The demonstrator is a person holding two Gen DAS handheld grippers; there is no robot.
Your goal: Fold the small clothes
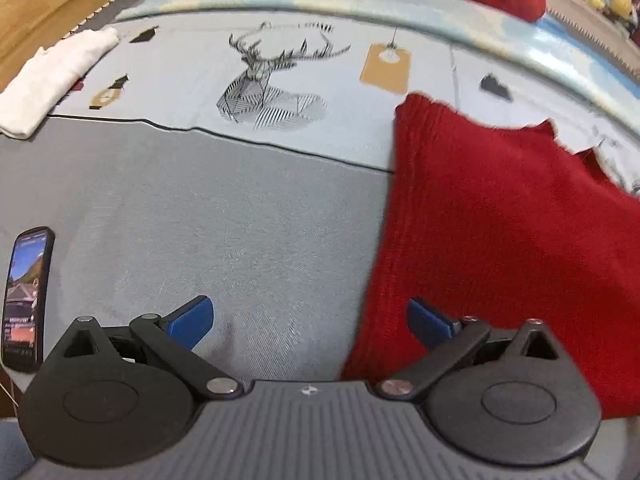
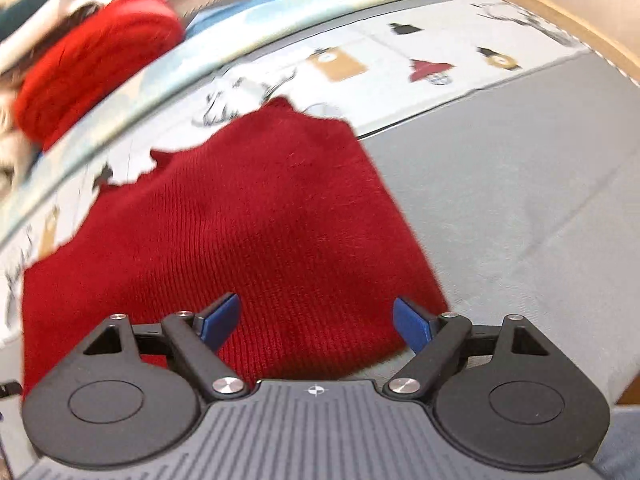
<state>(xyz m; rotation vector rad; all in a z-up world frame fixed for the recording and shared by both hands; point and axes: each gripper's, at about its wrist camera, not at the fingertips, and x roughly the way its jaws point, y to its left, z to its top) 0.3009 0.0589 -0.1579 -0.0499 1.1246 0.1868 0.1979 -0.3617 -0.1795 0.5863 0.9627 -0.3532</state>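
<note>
A dark red knitted garment [image 1: 492, 216] lies flat and folded on the grey bedsheet [image 1: 224, 216]. In the left wrist view it fills the right side, and my left gripper [image 1: 310, 322] hangs open above the sheet at the garment's left edge, its right fingertip [image 1: 430, 322] over the knit. In the right wrist view the same red garment [image 2: 256, 224] spreads below my right gripper [image 2: 318, 322], which is open with nothing between its blue pads. A folded white cloth [image 1: 56, 76] lies at the far left.
A phone [image 1: 26, 300] with a lit screen lies on the sheet at the left. A bright red rolled knit [image 2: 96, 64] sits on the bedding at the back. The printed sheet shows a deer drawing [image 1: 264, 80]. A wooden bed frame [image 2: 560, 4] borders the mattress.
</note>
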